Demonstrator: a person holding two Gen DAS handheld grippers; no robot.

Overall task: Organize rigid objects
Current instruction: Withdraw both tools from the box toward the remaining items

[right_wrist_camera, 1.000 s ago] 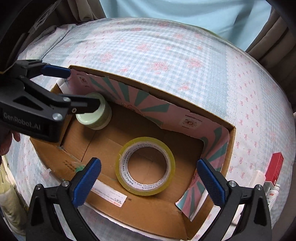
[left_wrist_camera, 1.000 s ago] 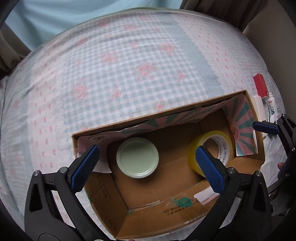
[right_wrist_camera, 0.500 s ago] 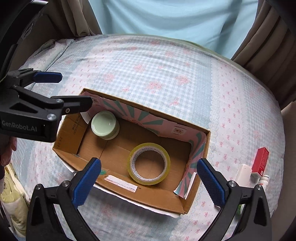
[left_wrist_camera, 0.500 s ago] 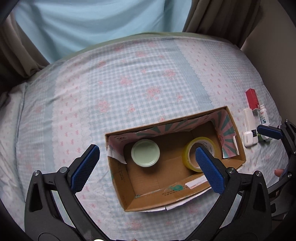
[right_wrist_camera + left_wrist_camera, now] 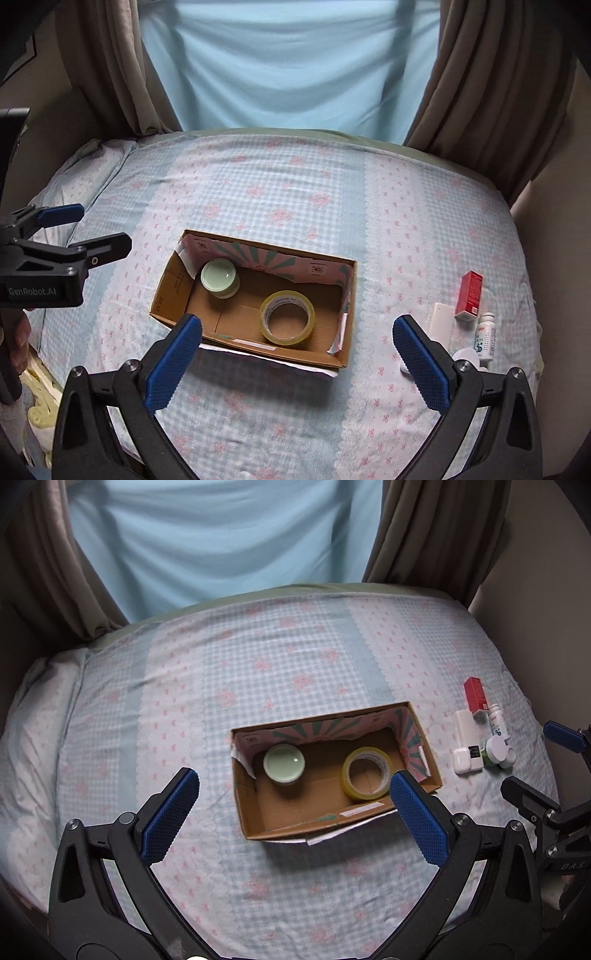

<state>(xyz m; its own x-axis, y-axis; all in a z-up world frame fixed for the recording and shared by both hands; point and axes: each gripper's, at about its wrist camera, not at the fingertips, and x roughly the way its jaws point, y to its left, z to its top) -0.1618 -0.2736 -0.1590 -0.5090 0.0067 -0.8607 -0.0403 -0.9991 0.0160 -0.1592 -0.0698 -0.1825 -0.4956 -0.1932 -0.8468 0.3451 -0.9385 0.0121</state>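
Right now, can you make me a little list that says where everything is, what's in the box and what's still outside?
surface: bed sheet, blue checks with pink flowers
container: cardboard box, open on top
in box: green-lidded jar at left end; tape roll lying flat at right end
outside box: red carton, white case, small white bottle, all right of it
left gripper: open, empty
right gripper: open, empty
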